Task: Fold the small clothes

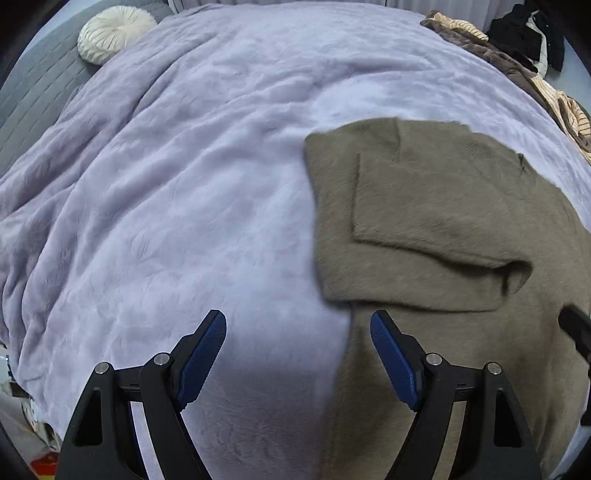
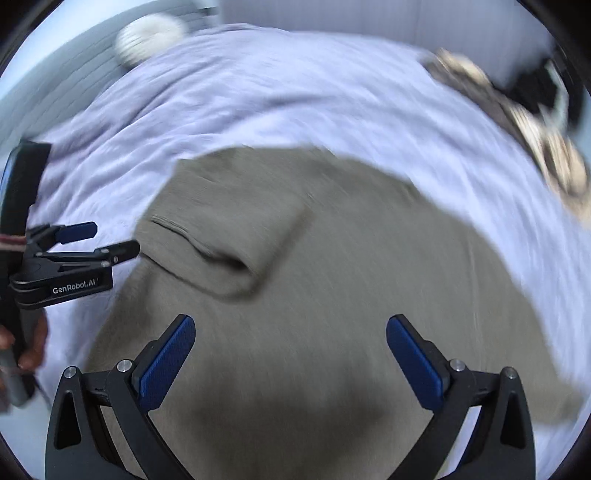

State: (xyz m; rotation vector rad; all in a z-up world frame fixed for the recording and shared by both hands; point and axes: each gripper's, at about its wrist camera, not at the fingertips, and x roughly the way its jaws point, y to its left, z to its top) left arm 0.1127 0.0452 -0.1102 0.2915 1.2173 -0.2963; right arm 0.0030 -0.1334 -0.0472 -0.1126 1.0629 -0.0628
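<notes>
An olive-brown knit sweater (image 1: 443, 229) lies flat on a lilac blanket (image 1: 184, 184), one sleeve folded across its body. My left gripper (image 1: 298, 325) hovers open over the sweater's left edge, its right pad above the knit, nothing between the blue pads. In the right wrist view the sweater (image 2: 332, 277) fills the middle, blurred, with the folded sleeve (image 2: 229, 240) at upper left. My right gripper (image 2: 290, 328) stands wide open above the sweater body, holding nothing. The left gripper (image 2: 110, 242) shows at the left edge, open, held by a hand (image 2: 33, 343).
A round cream cushion (image 1: 114, 33) sits on grey bedding at the far left. A heap of brown, striped and black clothes (image 1: 517, 55) lies at the far right edge of the bed. The blanket stretches wide to the left of the sweater.
</notes>
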